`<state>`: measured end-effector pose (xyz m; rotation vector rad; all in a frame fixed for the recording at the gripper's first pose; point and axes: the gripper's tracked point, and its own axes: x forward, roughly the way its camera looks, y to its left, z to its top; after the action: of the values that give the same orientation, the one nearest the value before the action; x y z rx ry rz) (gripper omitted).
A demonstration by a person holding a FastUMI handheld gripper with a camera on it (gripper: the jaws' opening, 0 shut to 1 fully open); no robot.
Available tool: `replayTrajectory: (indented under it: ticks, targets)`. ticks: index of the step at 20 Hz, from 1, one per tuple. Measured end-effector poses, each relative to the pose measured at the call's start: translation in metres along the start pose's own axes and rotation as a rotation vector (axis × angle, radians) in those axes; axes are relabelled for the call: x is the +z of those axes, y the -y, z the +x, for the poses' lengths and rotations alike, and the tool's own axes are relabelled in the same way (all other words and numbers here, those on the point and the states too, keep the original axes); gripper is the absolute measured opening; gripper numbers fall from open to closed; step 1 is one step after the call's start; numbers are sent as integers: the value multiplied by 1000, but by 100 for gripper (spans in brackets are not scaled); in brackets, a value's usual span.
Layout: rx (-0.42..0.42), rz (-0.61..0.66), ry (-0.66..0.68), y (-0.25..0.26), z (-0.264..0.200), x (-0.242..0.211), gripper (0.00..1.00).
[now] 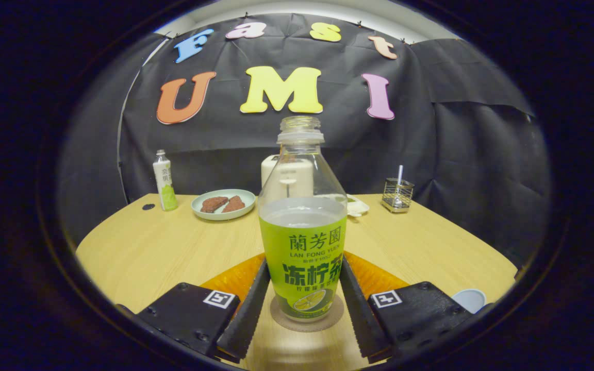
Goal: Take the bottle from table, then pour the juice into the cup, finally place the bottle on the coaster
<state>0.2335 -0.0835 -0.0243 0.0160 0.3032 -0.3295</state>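
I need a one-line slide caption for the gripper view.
Hand-held gripper fingers flank the uncapped bottle standing on the coaster; cup nearby.

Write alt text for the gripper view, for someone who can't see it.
An uncapped bottle with a green label stands upright on a round coaster on a wooden table, between the gripper's two fingers, which sit against its sides. Beyond it are a plate of food, a smaller bottle and a wire holder.

Far across the wooden table (163, 252), a small white bottle (164, 184) stands left of a plate (223, 204) holding two brown pieces, with a wire holder (397, 195) at far right.
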Motion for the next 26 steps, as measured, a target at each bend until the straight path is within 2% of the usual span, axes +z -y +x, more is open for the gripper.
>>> replayTrajectory:
  ticks: [12,14,16,17,21,26]
  targets:
    - [-23,8,-21,8,5,-9,84]
    - [0,13,-6,6,2,-6,88]
    - [10,15,6,9,-4,-3,97]
    - [13,11,15,9,-8,-1,100]
    - [40,-10,76,7,-36,9,100]
    - [47,-40,190,8,-107,25,100]
